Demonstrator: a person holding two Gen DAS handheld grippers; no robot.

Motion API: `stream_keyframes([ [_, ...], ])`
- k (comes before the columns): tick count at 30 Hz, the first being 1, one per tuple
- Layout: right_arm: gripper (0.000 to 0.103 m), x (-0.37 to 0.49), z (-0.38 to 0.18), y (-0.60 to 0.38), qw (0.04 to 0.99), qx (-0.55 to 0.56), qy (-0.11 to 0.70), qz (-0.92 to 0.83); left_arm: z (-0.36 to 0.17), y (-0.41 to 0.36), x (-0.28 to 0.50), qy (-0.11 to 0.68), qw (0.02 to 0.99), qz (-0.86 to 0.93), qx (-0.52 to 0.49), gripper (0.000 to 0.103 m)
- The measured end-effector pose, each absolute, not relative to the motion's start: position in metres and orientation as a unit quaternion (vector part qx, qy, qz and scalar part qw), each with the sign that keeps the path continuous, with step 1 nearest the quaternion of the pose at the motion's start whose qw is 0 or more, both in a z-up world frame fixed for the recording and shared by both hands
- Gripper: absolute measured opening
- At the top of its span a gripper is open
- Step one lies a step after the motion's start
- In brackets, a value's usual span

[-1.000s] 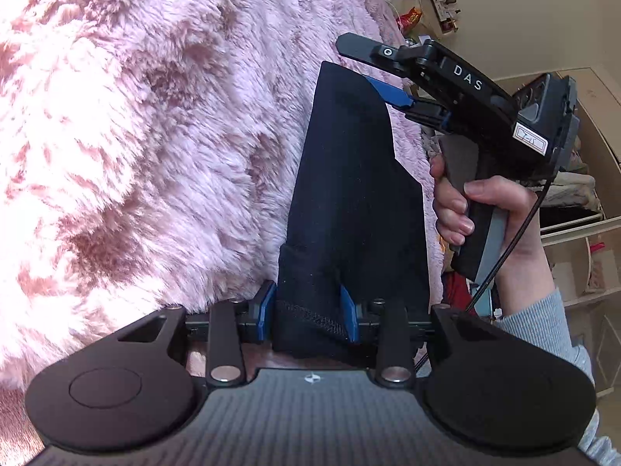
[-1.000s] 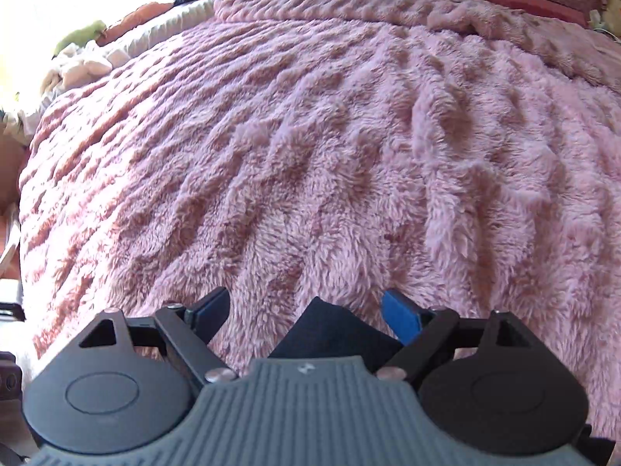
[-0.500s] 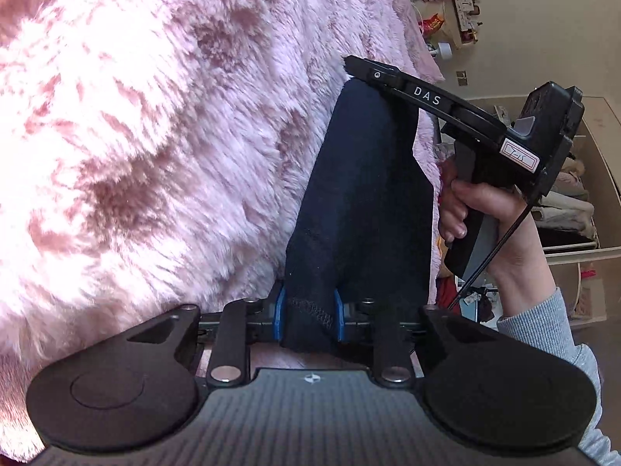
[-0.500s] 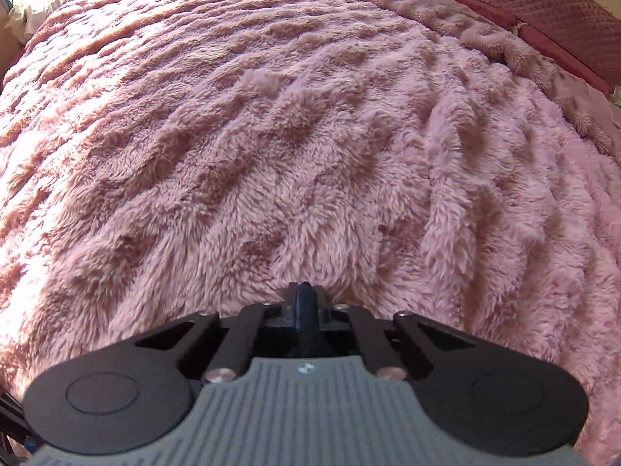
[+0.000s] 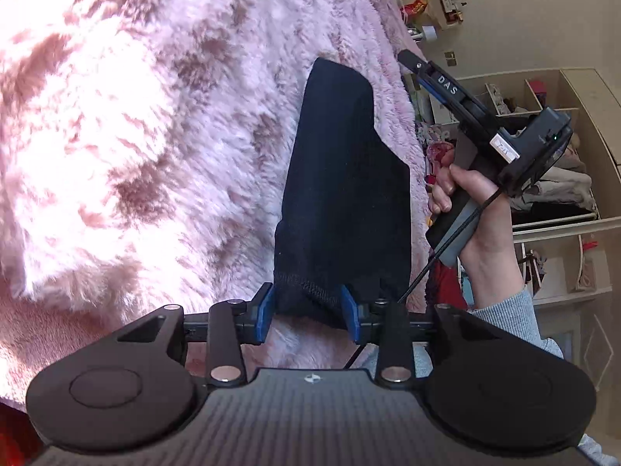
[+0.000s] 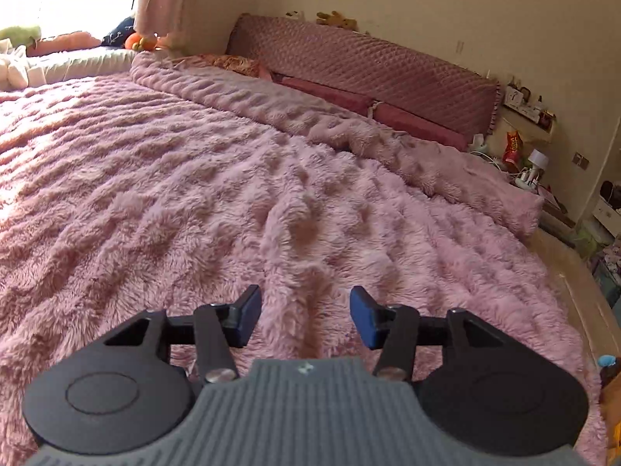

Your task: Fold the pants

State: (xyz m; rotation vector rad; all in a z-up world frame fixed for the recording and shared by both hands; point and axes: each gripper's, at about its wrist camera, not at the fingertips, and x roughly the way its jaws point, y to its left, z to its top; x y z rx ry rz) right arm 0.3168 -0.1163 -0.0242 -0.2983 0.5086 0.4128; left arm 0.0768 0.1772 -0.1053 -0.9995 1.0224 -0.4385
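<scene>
Your left gripper (image 5: 308, 308) stands with its blue pads partly apart, the hemmed end of the dark pants (image 5: 341, 194) lying between them; the pads look to flank the cloth rather than pinch it, so you cannot count on a firm hold. The pants lie as a narrow folded strip on the pink fluffy blanket (image 5: 136, 136), close to the blanket's right edge, running away from your left gripper. Your right gripper (image 6: 304, 316) is wide open and holds nothing, with only blanket between its pads; the left wrist view shows it lifted clear, beside the far end of the strip, in your right hand (image 5: 477, 217). Risks: if you lift with the left gripper this loose, the hem may slip out and the layers may slide apart; the deep pile may drag at the cloth and skew the fold; the strip lies near the edge and could be pulled over it. Hidden or unclear: the dark cloth swallows all creases, so the number of layers cannot be read; the hem's underside and the right corner of the near end sit behind the gripper; the right wrist view shows no pants at all.
</scene>
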Motion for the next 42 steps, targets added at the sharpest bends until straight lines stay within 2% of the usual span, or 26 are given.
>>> stream_keyframes([
  [4,0.053,0.297,-0.010,-0.170,0.943,-0.075,0.264,0.189,-0.071,0.177,0.070,0.402,0.802,-0.186,-0.399,0.045],
  [5,0.050,0.294,-0.010,-0.180,0.942,-0.054,0.274,0.188,-0.066,0.173,0.071,0.392,0.809,-0.193,-0.393,0.045],
  [7,0.022,0.282,-0.017,-0.203,0.938,-0.011,0.295,0.183,-0.061,0.161,0.076,0.382,0.813,-0.210,-0.386,0.045],
  [8,0.000,0.273,-0.023,-0.211,0.936,-0.005,0.305,0.174,-0.061,0.153,0.077,0.381,0.812,-0.220,-0.384,0.045],
  [13,0.000,0.250,-0.060,-0.235,0.925,0.039,0.337,0.169,-0.081,0.112,0.082,0.416,0.782,-0.249,-0.391,0.045],
  [15,0.000,0.247,-0.073,-0.240,0.925,0.052,0.344,0.150,-0.080,0.092,0.083,0.421,0.802,-0.246,-0.347,0.045],
  [18,0.000,0.244,-0.080,-0.245,0.930,0.057,0.344,0.118,-0.083,0.066,0.086,0.467,0.800,-0.245,-0.287,0.045],
  [21,0.000,0.243,-0.081,-0.249,0.936,0.040,0.341,0.076,-0.075,0.053,0.078,0.465,0.819,-0.236,-0.240,0.045],
  [22,0.003,0.242,-0.082,-0.251,0.937,0.038,0.342,0.062,-0.071,0.049,0.077,0.465,0.823,-0.232,-0.229,0.045],
  [23,0.013,0.242,-0.084,-0.258,0.936,0.044,0.347,0.047,-0.068,0.046,0.076,0.467,0.826,-0.227,-0.219,0.045],
  [24,0.017,0.241,-0.084,-0.263,0.934,0.057,0.350,0.042,-0.064,0.043,0.074,0.469,0.830,-0.221,-0.207,0.045],
  [30,0.019,0.231,-0.078,-0.284,0.917,0.153,0.365,0.049,-0.046,0.017,0.067,0.473,0.850,-0.190,-0.131,0.045],
  [34,0.030,0.210,-0.073,-0.291,0.912,0.177,0.367,0.049,-0.038,0.005,0.059,0.471,0.859,-0.171,-0.106,0.045],
  [36,0.044,0.198,-0.066,-0.296,0.908,0.197,0.366,0.058,-0.032,0.001,0.056,0.468,0.863,-0.165,-0.098,0.045],
  [37,0.049,0.192,-0.063,-0.298,0.905,0.207,0.366,0.067,-0.030,0.002,0.055,0.466,0.864,-0.162,-0.096,0.045],
  [39,0.066,0.184,-0.059,-0.301,0.896,0.217,0.377,0.094,-0.018,0.007,0.053,0.458,0.868,-0.165,-0.096,0.045],
  [41,0.072,0.182,-0.057,-0.303,0.884,0.222,0.393,0.124,-0.003,0.025,0.047,0.434,0.872,-0.189,-0.123,0.047],
  [42,0.075,0.182,-0.057,-0.305,0.875,0.228,0.402,0.142,0.005,0.037,0.045,0.418,0.872,-0.208,-0.149,0.054],
])
